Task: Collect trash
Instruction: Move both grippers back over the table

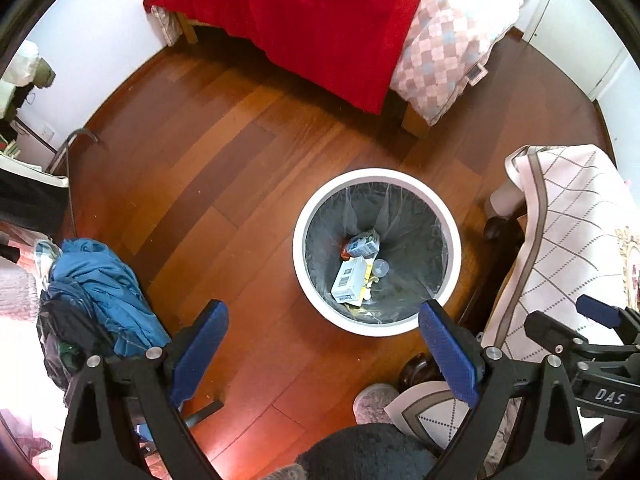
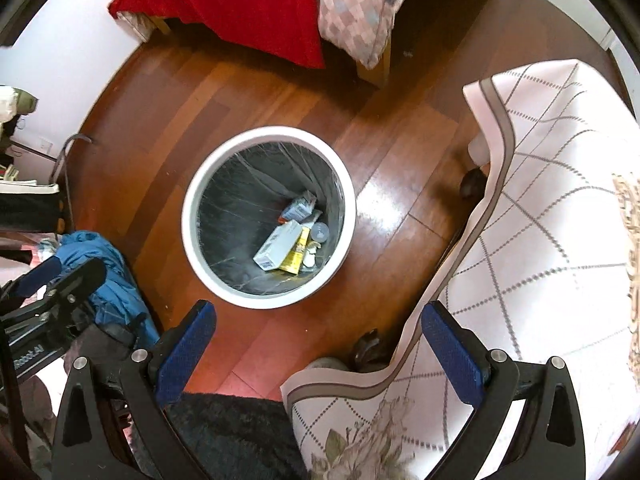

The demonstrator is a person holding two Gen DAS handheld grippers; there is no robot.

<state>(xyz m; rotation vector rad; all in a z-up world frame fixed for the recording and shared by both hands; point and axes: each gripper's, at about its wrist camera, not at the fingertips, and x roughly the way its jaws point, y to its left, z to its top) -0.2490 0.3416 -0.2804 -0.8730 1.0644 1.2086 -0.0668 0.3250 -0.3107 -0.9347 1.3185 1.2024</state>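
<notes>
A round white trash bin (image 1: 454, 240) with a dark liner stands on the wooden floor; it also shows in the right wrist view (image 2: 188, 216). Inside lie a white box (image 1: 348, 280), a small blue-white carton (image 1: 362, 243), a clear plastic lid (image 1: 381, 267) and yellow packaging (image 2: 298, 256). My left gripper (image 1: 324, 320) is open and empty, above the bin's near rim. My right gripper (image 2: 318, 316) is open and empty, near the bin and the table's cloth. Each gripper shows at the edge of the other's view.
A bed with a red blanket (image 1: 320, 24) and a checked quilt (image 1: 444, 56) stands at the far side. A table with a white patterned cloth (image 2: 540, 220) is at the right. A heap of blue clothes (image 1: 100, 280) lies at the left. A dark rug (image 2: 236, 432) lies near.
</notes>
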